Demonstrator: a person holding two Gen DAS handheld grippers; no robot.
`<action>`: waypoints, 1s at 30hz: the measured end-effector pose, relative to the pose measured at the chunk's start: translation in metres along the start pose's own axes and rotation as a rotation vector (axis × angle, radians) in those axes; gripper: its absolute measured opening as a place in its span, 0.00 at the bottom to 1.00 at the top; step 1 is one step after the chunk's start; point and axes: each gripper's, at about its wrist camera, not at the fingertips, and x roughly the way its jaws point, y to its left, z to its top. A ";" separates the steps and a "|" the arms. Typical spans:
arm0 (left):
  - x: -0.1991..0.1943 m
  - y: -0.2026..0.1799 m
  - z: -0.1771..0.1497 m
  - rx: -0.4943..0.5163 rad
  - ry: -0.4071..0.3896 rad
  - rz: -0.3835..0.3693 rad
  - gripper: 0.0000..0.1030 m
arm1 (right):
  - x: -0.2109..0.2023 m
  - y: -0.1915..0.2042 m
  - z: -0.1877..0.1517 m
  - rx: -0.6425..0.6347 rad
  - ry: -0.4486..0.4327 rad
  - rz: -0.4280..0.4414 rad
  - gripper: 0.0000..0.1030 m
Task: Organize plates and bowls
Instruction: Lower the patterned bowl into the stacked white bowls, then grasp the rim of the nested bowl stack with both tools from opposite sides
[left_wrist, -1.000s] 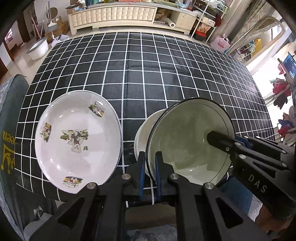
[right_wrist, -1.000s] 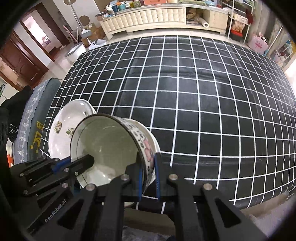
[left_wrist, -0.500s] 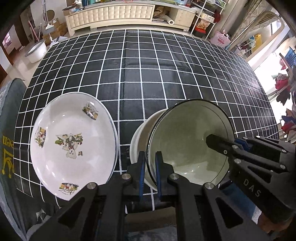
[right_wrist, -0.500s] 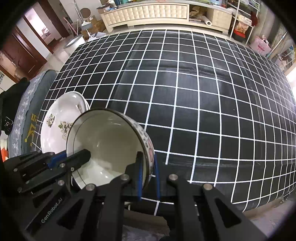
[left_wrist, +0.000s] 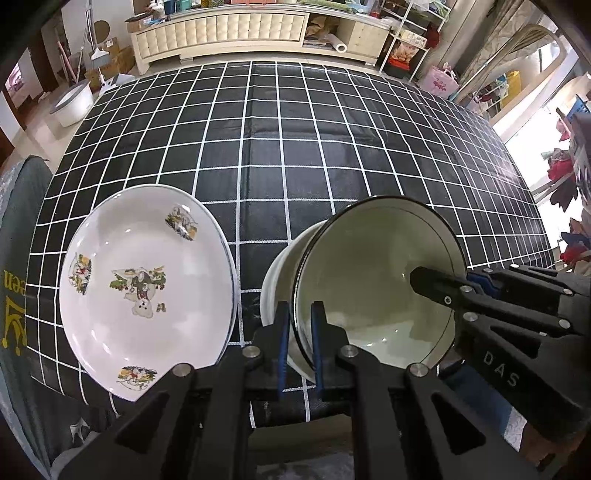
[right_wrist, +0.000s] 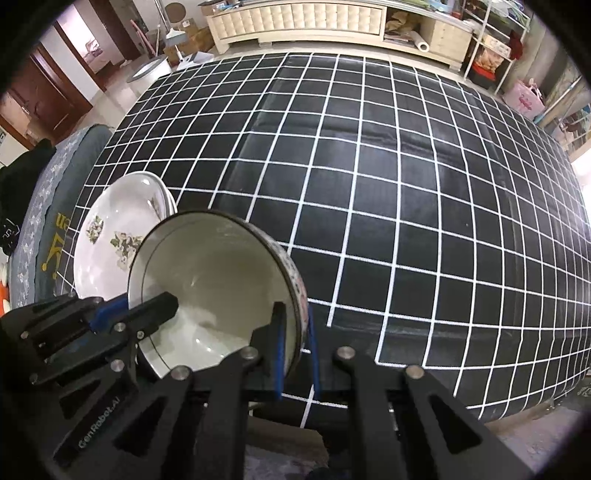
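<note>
A dark-rimmed bowl (left_wrist: 373, 280) with a flowered outside is held tilted by both grippers. My left gripper (left_wrist: 298, 332) is shut on its near left rim. My right gripper (right_wrist: 294, 332) is shut on its right rim and also shows in the left wrist view (left_wrist: 458, 291). Under the bowl in the left wrist view sits a white bowl (left_wrist: 280, 273) on the table. A white plate with cartoon prints (left_wrist: 144, 280) lies to the left near the table's front edge. The bowl (right_wrist: 214, 284) and plate (right_wrist: 110, 236) show in the right wrist view too.
The table has a black cloth with a white grid (left_wrist: 295, 147). A grey chair cushion (left_wrist: 14, 258) is at the table's left. A cream cabinet (left_wrist: 236, 26) and shelves stand beyond the far edge.
Both grippers have lifted slightly with the bowl held between them. The plate and the white bowl below have not moved on the table.
</note>
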 end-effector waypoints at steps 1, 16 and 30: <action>0.000 0.001 0.000 -0.004 0.002 -0.005 0.11 | 0.000 -0.001 0.000 0.002 0.002 0.002 0.14; -0.004 0.000 -0.006 0.015 -0.022 -0.015 0.15 | -0.007 0.007 -0.004 -0.026 -0.063 -0.005 0.14; -0.015 0.013 -0.003 0.024 -0.070 -0.002 0.15 | 0.000 0.006 0.001 0.007 -0.029 -0.005 0.17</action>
